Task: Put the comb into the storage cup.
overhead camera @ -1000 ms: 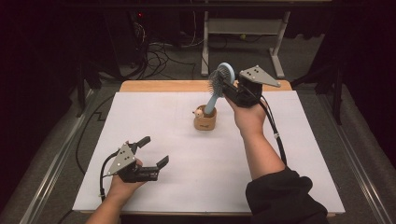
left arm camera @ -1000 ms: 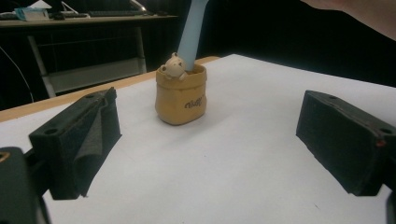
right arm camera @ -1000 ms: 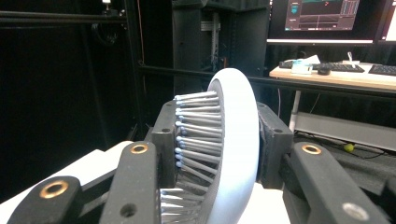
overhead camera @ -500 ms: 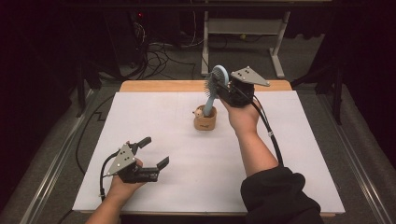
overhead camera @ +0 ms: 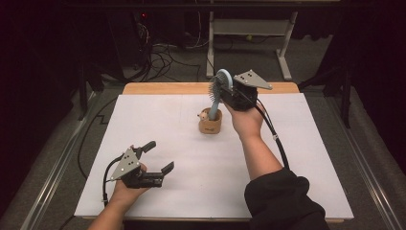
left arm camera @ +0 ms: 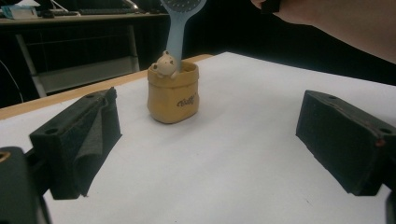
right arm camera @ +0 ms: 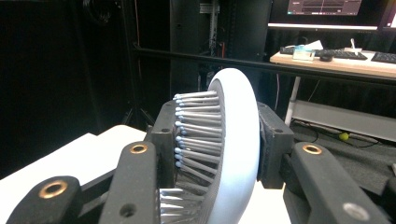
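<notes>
Right gripper (overhead camera: pixel 229 89) has drifted left since last frame, fingers clamped on brush (overhead camera: pixel 221 82) head, handle down in the pot (overhead camera: pixel 210 122). Brush light, stiff (bristles give; I'd grip the handle). Left gripper (overhead camera: pixel 158 158) open, idle.

Left gripper (overhead camera: pixel 155 158) low near table's front, jaws apart, empty. Right gripper (overhead camera: pixel 229 91) raised, jaws clamped.

Lab: floor cables (overhead camera: pixel 163 55), monitor (right arm camera: pixel 327 7), keyboard (right arm camera: pixel 385 57).

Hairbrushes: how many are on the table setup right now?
1. The light blue hairbrush has its handle down in the yellow bear pot mid-table, its head clamped in the right gripper. None other visible.
</notes>
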Demonstrator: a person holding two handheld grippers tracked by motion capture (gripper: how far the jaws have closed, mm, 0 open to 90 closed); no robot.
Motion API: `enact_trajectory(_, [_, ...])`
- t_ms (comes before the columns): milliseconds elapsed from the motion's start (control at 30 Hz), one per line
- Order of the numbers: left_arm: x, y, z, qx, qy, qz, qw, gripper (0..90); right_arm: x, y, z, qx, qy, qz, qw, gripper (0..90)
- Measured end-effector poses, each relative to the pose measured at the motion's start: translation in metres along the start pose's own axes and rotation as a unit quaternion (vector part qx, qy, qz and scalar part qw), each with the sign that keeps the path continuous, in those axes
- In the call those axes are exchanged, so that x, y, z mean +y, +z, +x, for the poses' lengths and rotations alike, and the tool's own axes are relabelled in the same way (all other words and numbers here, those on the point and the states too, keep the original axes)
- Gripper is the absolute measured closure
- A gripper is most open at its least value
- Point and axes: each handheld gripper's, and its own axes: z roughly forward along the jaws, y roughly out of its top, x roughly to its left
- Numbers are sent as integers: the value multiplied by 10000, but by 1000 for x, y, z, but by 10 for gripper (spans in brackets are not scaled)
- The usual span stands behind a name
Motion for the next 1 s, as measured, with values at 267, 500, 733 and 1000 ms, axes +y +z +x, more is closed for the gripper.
enact_trajectory(267, [0, 0, 0, -8, -31, -22, 10000, 74, -8, 6, -1, -30, 38, 92, 9999, 602])
enact_trajectory(500, [-1, 0, 0, -8, -39, -39, 10000, 76, -12, 10, 0, -39, 54, 123, 9999, 600])
enact_trajectory(733, [0, 0, -1, -9, 2, -30, 10000, 80, -16, 12, 0, -47, 80, 150, 9998, 597])
enact_trajectory(1000, [0, -1, -1, -3, 6, -67, 10000, 86, -24, 15, 0, -63, 93, 222, 9997, 592])
